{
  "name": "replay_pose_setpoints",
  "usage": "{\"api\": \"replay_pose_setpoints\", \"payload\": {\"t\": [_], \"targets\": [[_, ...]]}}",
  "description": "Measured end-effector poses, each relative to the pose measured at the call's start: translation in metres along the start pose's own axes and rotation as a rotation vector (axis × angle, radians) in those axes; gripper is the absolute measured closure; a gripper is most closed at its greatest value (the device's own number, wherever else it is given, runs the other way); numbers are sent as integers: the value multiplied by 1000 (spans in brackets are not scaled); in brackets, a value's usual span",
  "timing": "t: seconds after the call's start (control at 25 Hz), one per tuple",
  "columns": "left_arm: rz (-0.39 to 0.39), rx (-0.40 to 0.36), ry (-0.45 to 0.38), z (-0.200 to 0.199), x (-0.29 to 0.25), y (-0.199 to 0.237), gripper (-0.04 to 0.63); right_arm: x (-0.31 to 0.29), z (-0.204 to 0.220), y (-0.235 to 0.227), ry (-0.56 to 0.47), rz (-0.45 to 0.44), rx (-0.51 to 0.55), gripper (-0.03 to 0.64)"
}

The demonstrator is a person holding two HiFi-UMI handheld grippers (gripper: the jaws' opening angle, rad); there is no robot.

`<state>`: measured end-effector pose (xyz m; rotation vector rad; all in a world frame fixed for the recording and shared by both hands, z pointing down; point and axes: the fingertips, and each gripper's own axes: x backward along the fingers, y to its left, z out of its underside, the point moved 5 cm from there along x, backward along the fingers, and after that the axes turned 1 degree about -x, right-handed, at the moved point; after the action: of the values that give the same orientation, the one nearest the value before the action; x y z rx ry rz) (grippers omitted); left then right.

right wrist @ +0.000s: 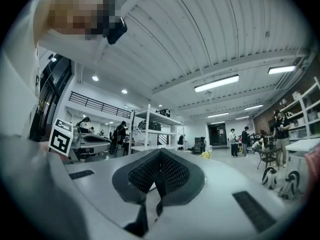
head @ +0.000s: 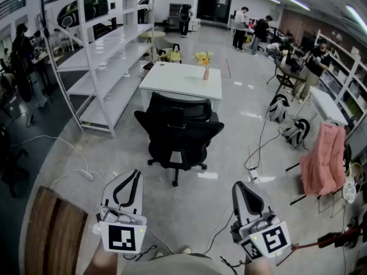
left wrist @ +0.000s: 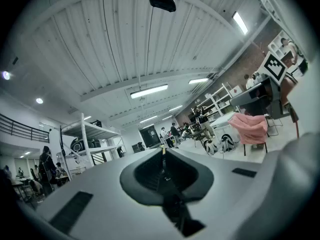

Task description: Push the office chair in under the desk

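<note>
Left gripper (head: 129,183) and right gripper (head: 243,195) held level, jaws closed, empty.

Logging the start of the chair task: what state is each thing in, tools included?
office chair: out in front of the desk, not pushed in, untouched.
vase: upright on the desk.
left tool: shut, empty.
right tool: shut, empty.
</note>
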<state>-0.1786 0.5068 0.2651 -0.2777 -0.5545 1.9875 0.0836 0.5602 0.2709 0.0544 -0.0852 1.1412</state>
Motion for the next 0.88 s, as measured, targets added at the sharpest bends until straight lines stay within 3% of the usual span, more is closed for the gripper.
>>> {"api": "replay_pose_setpoints", "payload": {"t": [0.88], "targets": [[-66,33,76,7,-47,-48,572,-10,25,-74,37,-79,-5,611]]}}
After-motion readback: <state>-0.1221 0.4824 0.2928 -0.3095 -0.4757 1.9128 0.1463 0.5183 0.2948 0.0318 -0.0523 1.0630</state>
